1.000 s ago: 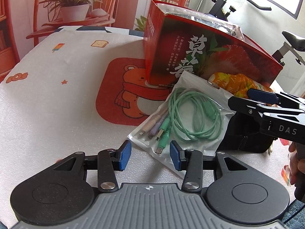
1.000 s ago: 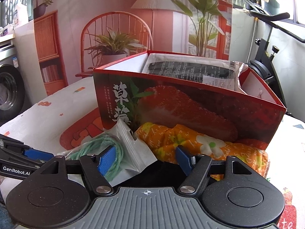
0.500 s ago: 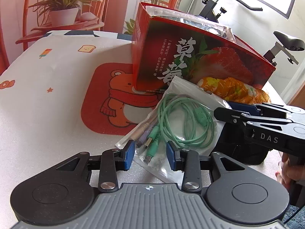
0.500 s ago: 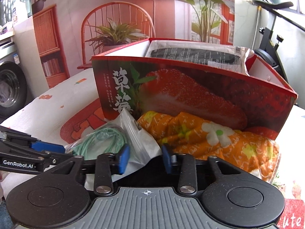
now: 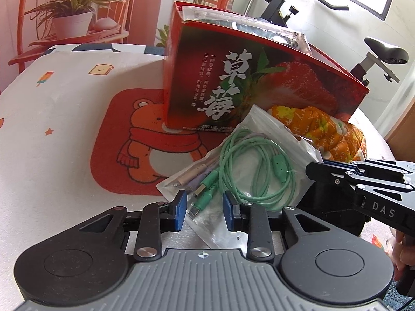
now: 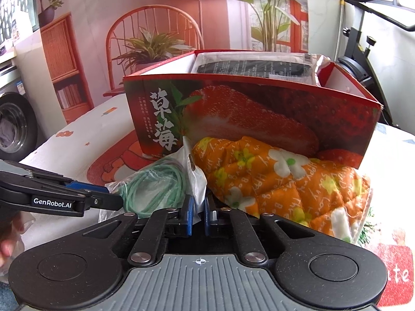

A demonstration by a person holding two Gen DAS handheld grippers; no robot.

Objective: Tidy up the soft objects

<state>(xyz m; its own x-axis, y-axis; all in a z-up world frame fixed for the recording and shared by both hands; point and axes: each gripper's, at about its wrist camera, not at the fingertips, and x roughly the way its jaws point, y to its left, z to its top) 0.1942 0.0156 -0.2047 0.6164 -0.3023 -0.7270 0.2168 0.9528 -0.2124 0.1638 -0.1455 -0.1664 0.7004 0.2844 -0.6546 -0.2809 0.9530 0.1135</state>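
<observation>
One pack boxed [image 6: 254, 64]; right gripper [image 6: 197, 213] clenched on bag [image 5: 259, 160], left gripper [image 5: 203, 210] closing around it; quilt [image 6: 280, 181] left.

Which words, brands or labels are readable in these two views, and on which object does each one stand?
"草莓": large white characters on the front of the red strawberry box.
"DAS": on the side of the right gripper.
"GenRobot.AI": on the side of the left gripper.
"ute": end of a cut-off word on the red patch of the tablecloth.
Small white columns beside "草莓", the orange quilted cloth print, and the dark packet: too small to read.
</observation>
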